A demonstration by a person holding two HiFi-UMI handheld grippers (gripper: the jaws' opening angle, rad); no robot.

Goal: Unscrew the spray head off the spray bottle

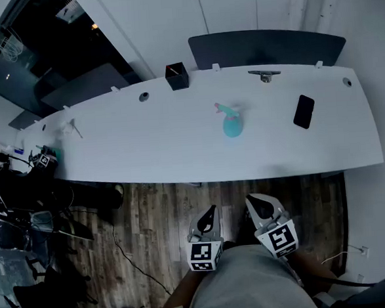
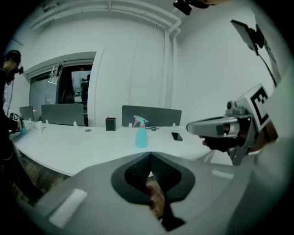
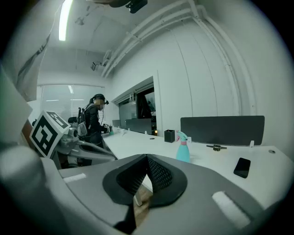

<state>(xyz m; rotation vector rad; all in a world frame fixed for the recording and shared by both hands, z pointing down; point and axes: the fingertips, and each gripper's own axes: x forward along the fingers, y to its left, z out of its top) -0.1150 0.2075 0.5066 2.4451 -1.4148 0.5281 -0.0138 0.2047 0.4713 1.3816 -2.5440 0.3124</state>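
Note:
A teal spray bottle (image 1: pixel 232 122) with a pink collar and teal spray head stands upright on the long white table (image 1: pixel 166 155), a little right of its middle. It also shows in the left gripper view as the bottle (image 2: pixel 141 133) and in the right gripper view as the bottle (image 3: pixel 183 149), far ahead of the jaws. Both grippers hang low in front of the person's body, over the wooden floor and short of the table's near edge. The left gripper (image 1: pixel 212 213) and right gripper (image 1: pixel 256 205) are shut with nothing between their jaws.
A black phone (image 1: pixel 304 111) lies right of the bottle. A black pen cup (image 1: pixel 176 76) and a small metal fitting (image 1: pixel 264 76) sit near the far edge, before a dark partition (image 1: pixel 267 48). A person (image 1: pixel 10 186) stands at the table's left end among chairs.

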